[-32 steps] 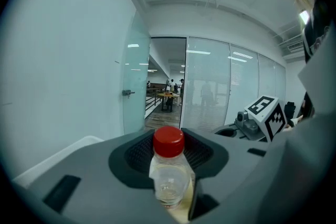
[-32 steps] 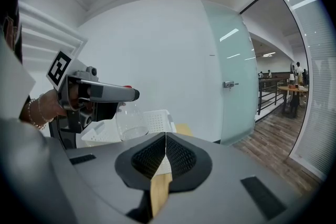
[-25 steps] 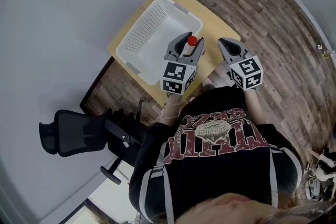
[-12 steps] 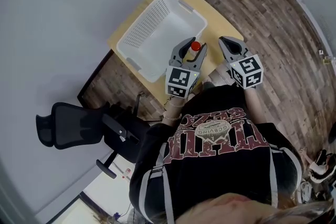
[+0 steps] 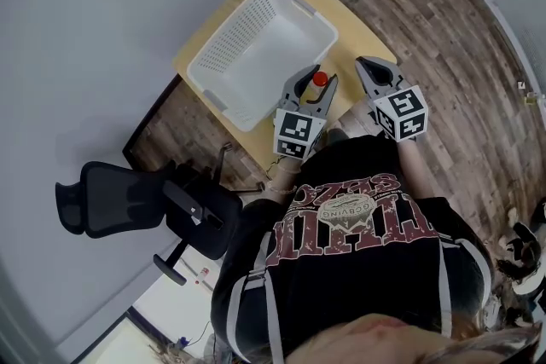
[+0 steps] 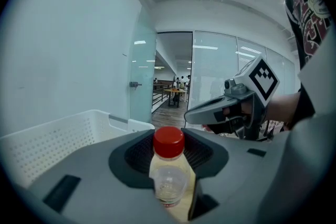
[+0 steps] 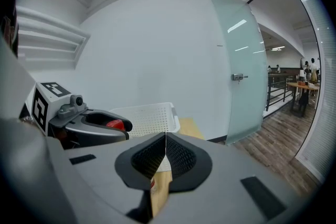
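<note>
Holding red-capped bottle [image 6: 168, 168] upright, clamped in left tool [image 5: 317, 76], beside white basket [image 5: 264, 47] above surface [image 5: 358, 30]; right tool [image 7: 165, 139] closed, empty; likely best handled level, grip steady

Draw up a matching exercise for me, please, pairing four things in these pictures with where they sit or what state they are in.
Things:
1. red-capped bottle
2. white basket
3. right hand-held gripper
4. black office chair

Places and states:
A. jaws shut on nothing
B. on the floor beside the table
C. clamped in the left hand-held gripper
D. standing on the table

Pairs: 1-C, 2-D, 3-A, 4-B
</note>
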